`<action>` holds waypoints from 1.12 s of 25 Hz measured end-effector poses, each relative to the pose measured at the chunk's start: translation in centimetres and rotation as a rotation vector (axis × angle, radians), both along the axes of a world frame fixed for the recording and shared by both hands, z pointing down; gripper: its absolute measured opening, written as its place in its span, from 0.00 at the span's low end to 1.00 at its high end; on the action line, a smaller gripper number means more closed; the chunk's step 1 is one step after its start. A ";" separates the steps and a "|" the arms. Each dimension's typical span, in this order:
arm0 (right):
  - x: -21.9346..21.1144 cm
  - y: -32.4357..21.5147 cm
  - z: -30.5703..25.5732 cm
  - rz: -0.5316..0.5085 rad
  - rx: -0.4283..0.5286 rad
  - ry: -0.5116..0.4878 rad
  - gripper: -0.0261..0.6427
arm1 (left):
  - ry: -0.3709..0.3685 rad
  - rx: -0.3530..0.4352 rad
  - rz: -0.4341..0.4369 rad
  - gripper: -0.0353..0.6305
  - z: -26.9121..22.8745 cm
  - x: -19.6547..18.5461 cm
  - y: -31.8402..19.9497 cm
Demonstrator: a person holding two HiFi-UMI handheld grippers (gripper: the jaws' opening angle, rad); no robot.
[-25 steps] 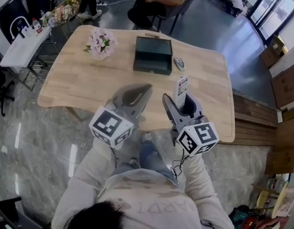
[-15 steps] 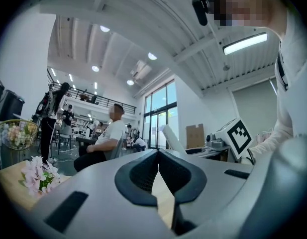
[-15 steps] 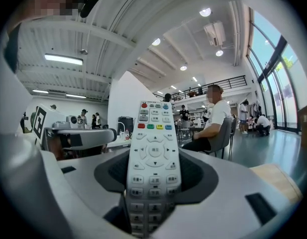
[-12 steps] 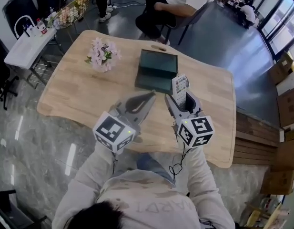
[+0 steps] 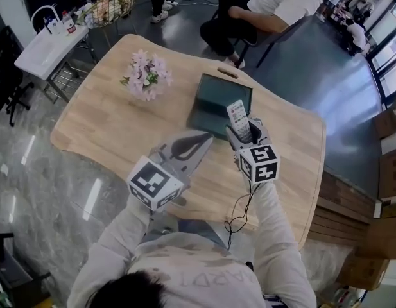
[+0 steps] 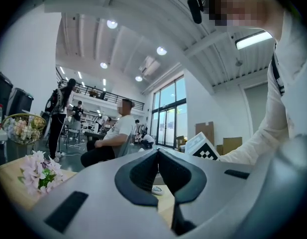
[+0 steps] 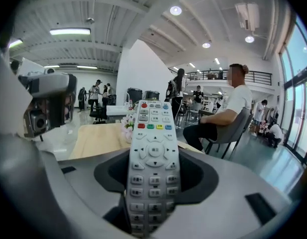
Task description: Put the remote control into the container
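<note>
My right gripper (image 5: 244, 132) is shut on a white remote control (image 5: 237, 117), which stands upright with its button face toward me. In the head view the remote's top overlaps the near right part of the dark green open container (image 5: 218, 99) on the wooden table (image 5: 108, 124). The right gripper view shows the remote (image 7: 154, 133) clamped between the jaws of that gripper (image 7: 154, 159). My left gripper (image 5: 196, 144) hovers shut and holding nothing, just left of the right one, near the container's front wall. Its jaws meet at the tips (image 6: 158, 156).
A bunch of pink flowers (image 5: 147, 76) stands on the table left of the container. A seated person (image 5: 275, 8) is at the far side of the table. A small white object (image 6: 156, 189) lies on the table beyond the left jaws. A white side table (image 5: 50, 40) stands far left.
Both grippers have moved forward toward the container. The right one has carried the remote from over the bare table to the container's near right edge.
</note>
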State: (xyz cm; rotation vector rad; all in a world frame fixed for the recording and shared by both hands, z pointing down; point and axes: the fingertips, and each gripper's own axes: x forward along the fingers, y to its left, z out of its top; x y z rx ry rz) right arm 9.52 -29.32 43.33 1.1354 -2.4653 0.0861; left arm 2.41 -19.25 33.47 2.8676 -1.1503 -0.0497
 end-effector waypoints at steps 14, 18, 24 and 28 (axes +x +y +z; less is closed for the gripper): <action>-3.1 -7.9 10.1 -0.210 -0.160 0.323 0.39 | 0.001 -0.052 -0.104 0.07 1.8 -3.1 -4.1; -4.0 -8.8 13.4 -0.273 -0.211 0.405 0.39 | -0.004 -0.071 -0.125 0.07 2.5 -3.9 -4.9; -4.4 -9.6 17.9 -0.358 -0.318 0.524 0.39 | -0.005 -0.089 -0.147 0.07 3.3 -4.5 -5.9; -4.8 -9.8 20.3 -0.411 -0.378 0.577 0.39 | -0.005 -0.101 -0.162 0.07 3.8 -4.9 -6.3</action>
